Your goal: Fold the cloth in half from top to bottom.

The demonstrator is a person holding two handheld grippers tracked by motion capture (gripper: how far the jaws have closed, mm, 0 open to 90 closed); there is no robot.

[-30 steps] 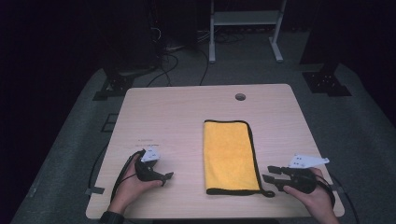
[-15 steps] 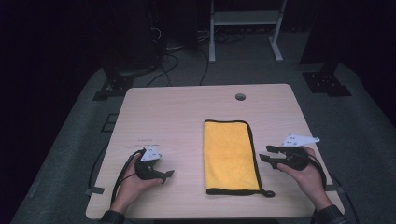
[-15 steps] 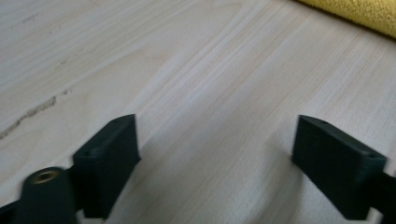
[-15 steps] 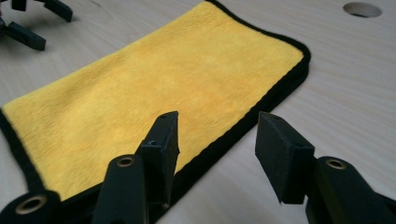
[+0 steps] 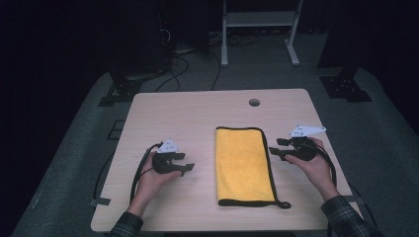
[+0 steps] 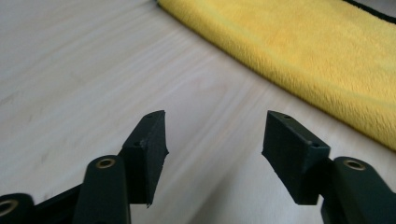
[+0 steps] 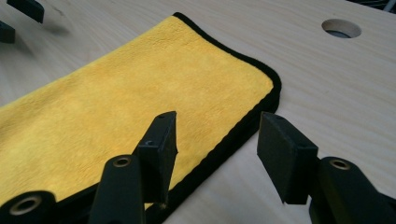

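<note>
both the left gripper and right gripper hang released, empty, flanking the yellow cloth.

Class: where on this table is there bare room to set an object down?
The far strip between the yellow cloth and the cable hole is bare, as is the far-left corner of the table. Beside the cloth it is crowded: left tool one side, right tool the other.
</note>
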